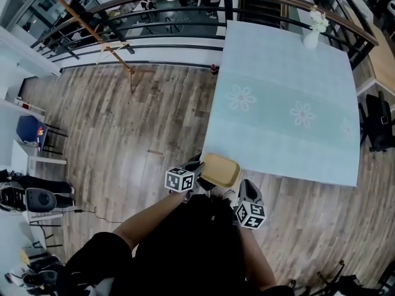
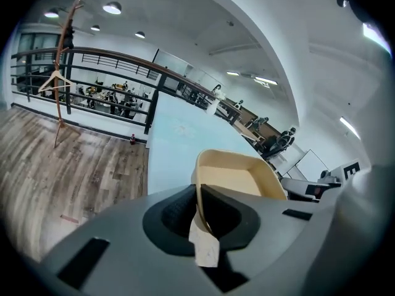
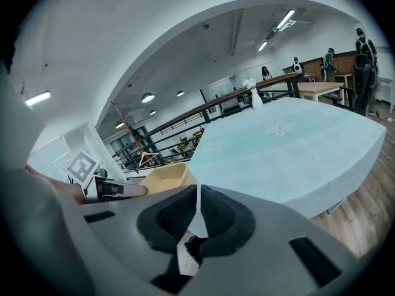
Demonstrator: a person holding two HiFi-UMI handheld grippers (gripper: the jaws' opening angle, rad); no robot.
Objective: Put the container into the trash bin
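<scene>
A shallow beige container (image 1: 220,170) hangs over the near left corner of the pale blue table (image 1: 284,103). My left gripper (image 1: 200,176) is shut on its near rim. In the left gripper view the container (image 2: 237,174) stands out ahead of the left gripper (image 2: 200,208), its wall pinched between the pads. My right gripper (image 1: 245,191) is just right of the container, by the table's near edge, and its jaws are together with nothing in them. In the right gripper view, the right gripper (image 3: 197,211) points across the table, with the container (image 3: 165,177) to its left. No trash bin shows in any view.
A white vase (image 1: 315,32) stands at the table's far right corner. A dark railing (image 1: 154,11) runs behind the table, with a wooden coat stand (image 1: 105,42) on the plank floor to the left. A black chair (image 1: 376,125) sits at the table's right side.
</scene>
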